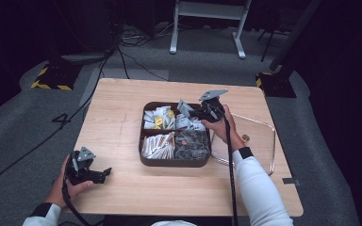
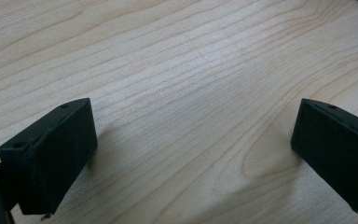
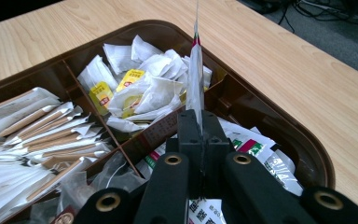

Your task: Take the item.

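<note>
Right gripper view: packet (image 3: 196, 70) upright (edge-on)

Table (image 1: 122, 113): pale wood grain. Divided tray (image 3: 279, 122): dark brown. Sachets (image 3: 154, 91): white, some yellow-labelled. Pinched packet (image 3: 196, 79): white, red-and-green mark. Wrapped sticks (image 3: 51, 133): white, tan. Grippers (image 2: 191, 154): black.

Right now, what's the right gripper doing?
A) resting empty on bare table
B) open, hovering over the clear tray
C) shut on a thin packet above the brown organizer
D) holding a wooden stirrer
C: the right gripper is shut on a thin packet, held upright over the brown organizer.
</note>
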Demonstrator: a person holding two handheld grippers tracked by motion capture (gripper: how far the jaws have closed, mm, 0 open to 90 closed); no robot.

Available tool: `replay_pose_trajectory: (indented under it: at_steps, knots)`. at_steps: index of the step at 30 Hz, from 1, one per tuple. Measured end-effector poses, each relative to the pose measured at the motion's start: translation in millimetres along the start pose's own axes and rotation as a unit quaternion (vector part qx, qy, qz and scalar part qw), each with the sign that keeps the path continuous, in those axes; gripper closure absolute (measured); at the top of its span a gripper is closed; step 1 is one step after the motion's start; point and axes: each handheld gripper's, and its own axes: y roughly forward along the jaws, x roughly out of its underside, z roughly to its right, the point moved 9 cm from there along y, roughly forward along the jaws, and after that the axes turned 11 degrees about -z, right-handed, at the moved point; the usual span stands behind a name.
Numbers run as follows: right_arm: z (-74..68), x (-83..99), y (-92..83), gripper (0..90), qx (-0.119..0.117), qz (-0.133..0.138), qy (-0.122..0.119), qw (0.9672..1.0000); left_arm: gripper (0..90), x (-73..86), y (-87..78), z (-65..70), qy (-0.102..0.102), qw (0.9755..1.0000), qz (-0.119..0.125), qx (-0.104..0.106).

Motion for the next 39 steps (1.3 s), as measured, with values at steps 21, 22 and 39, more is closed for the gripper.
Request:
replay_pose_trajectory:
  at_steps: [21, 22, 39]
  knots:
    - [-20.3, 17.1, -31.6, 90.0, -0.009, 0.033, -0.021, 0.9992, 0.4, 0.1, 0.0, 0.1, 0.000, 1.0000, 0.000, 0.000]
    - [-21.5, 17.7, -33.0, 90.0, -0.010, 0.035, -0.022, 0.9991, 0.5, 0.1, 0.0, 0.1, 0.000, 1.0000, 0.000, 0.000]
    - [-48.0, 32.3, -56.3, 90.0, -0.027, 0.054, -0.048, 0.9970, 0.3, -0.2, 0.1, -0.3, 0.002, 1.0000, 0.000, 0.000]
